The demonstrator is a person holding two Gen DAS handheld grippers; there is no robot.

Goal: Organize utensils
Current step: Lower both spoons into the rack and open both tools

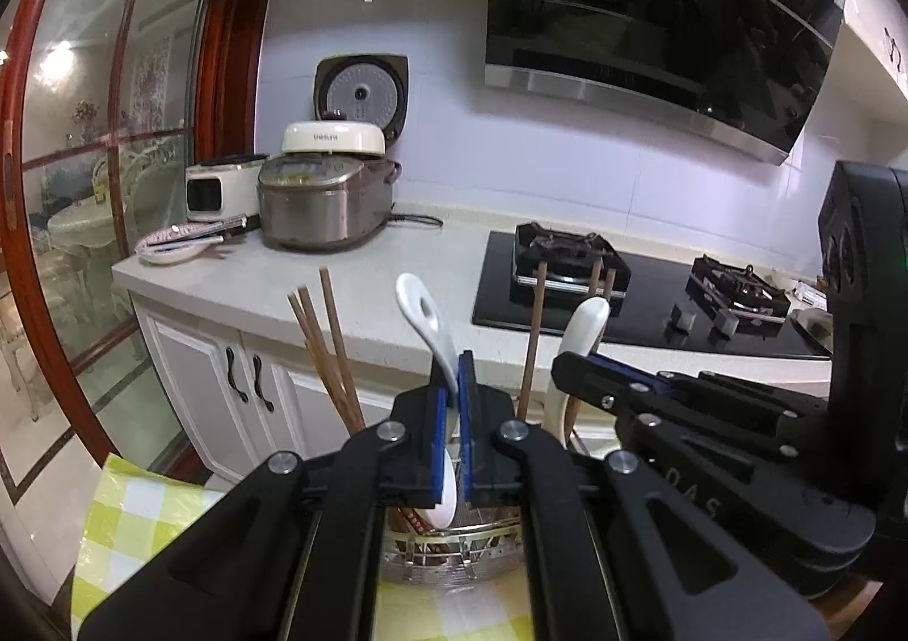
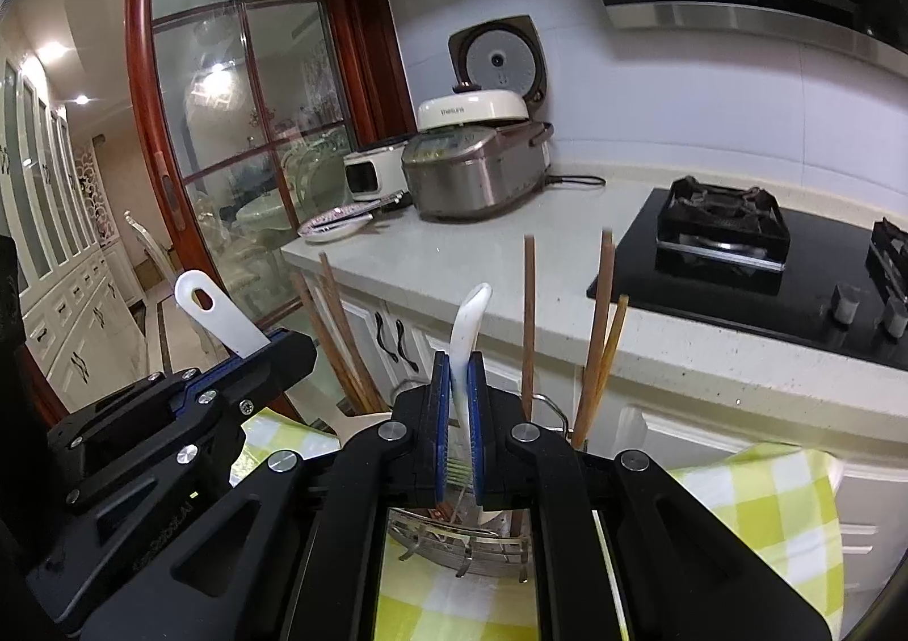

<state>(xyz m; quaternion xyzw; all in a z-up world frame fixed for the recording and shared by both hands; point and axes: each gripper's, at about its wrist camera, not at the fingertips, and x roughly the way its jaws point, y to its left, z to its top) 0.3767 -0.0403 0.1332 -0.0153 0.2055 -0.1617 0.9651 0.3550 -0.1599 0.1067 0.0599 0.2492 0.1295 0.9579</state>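
Observation:
My left gripper [image 1: 452, 374] is shut on a white spoon with a hole in its handle [image 1: 423, 314]; its bowl hangs into a metal wire utensil holder [image 1: 454, 556]. My right gripper [image 2: 458, 374] is shut on a second white spoon [image 2: 468, 323], also standing over the holder [image 2: 465, 539]. Each gripper shows in the other's view: the right one [image 1: 573, 363] and the left one [image 2: 284, 346]. Brown wooden chopsticks stand in the holder, a bunch at the left [image 1: 326, 340] [image 2: 335, 329] and single ones at the right [image 1: 533, 323] [image 2: 601, 334].
The holder stands on a yellow-green checked cloth [image 1: 142, 516] [image 2: 755, 505]. Behind are a white counter [image 1: 363, 277] with rice cookers [image 1: 326, 204], a plate [image 1: 170, 246], a black gas hob [image 1: 624, 289] and a range hood [image 1: 652, 16]. A glass door [image 1: 85, 158] is at the left.

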